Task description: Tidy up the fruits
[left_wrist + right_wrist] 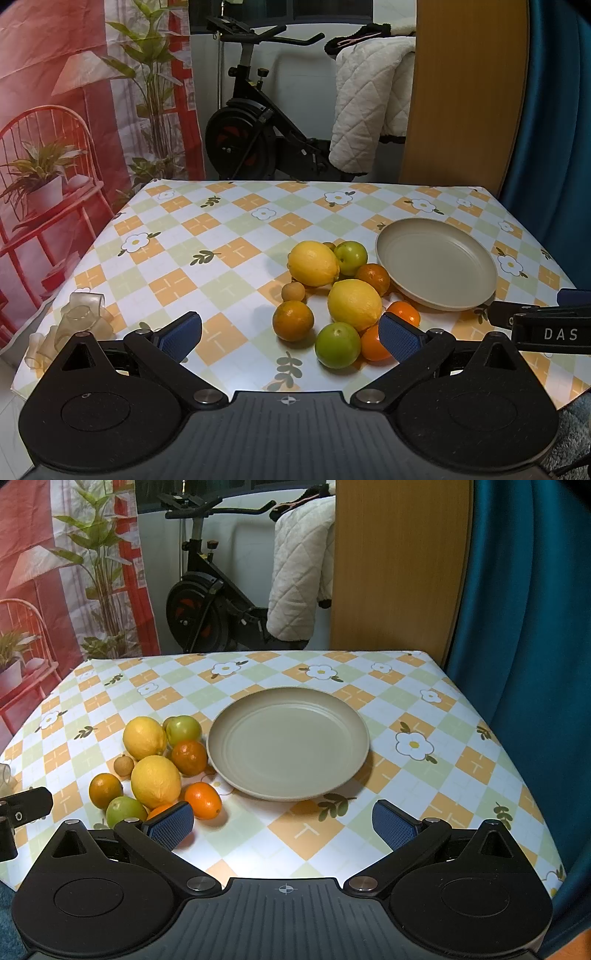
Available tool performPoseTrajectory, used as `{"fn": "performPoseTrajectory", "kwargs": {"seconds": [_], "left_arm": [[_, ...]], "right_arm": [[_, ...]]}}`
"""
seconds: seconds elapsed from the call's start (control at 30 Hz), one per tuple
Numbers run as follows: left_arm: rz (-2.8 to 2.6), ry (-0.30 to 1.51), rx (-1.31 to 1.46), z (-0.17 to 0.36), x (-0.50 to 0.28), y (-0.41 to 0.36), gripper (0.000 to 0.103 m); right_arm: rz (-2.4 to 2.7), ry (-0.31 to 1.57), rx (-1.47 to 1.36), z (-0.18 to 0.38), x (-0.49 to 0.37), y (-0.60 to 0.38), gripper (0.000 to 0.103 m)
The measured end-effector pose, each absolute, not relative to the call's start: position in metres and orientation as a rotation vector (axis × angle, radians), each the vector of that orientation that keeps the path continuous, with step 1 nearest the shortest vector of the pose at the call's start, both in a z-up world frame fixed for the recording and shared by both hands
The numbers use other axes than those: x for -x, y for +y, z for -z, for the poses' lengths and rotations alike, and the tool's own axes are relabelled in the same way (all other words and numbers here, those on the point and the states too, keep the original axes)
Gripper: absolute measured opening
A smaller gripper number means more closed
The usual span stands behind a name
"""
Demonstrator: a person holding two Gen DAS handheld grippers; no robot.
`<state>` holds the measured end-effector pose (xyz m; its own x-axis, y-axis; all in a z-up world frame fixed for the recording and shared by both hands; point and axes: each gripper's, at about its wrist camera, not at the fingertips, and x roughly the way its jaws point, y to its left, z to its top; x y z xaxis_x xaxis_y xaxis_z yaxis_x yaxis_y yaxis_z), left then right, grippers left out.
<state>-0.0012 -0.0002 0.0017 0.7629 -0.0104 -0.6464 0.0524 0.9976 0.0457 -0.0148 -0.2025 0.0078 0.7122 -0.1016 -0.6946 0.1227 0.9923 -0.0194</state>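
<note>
**Fruit heaped beside a bare plate, both claws spread wide**

Left wrist view: the left gripper (pixel 291 334) hangs over the near part of the table (pixel 207 236), jaws spread fully apart with nothing between the blue pads. The beige plate (pixel 436 264) sits toward the right, and it holds nothing. All the fruit lies in a cluster just left of the plate: 2 lemons, the far lemon (pixel 313 263) and the near lemon (pixel 354 304), which is just beside the plate's near-left rim. A far green fruit (pixel 352 256) sits next to the plate's left rim, with a dark orange (pixel 373 278) touching that rim. Nearer the camera than the plate lie a second dark orange (pixel 293 320), a near green fruit (pixel 337 345), a bright orange (pixel 406 314) and a small brown fruit (pixel 293 292). Part of the right gripper (pixel 546 325) shows below the plate's right side.

Right wrist view: the right gripper (pixel 282 827) faces the plate (pixel 288 744) from the near side, jaws also wide apart and holding nothing. The fruit cluster sits left of the plate; its bright orange (pixel 202 800) lies just off the plate's near-left rim.
</note>
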Motion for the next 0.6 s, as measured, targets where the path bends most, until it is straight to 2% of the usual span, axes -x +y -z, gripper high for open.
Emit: {"fn": "performPoseTrajectory", "kwargs": {"seconds": [0.6], "left_arm": [[0.035, 0.707, -0.054, 0.0006, 0.0010, 0.0008, 0.103]], "right_arm": [[0.125, 0.765, -0.028, -0.0080, 0.0142, -0.2037, 0.103]]}}
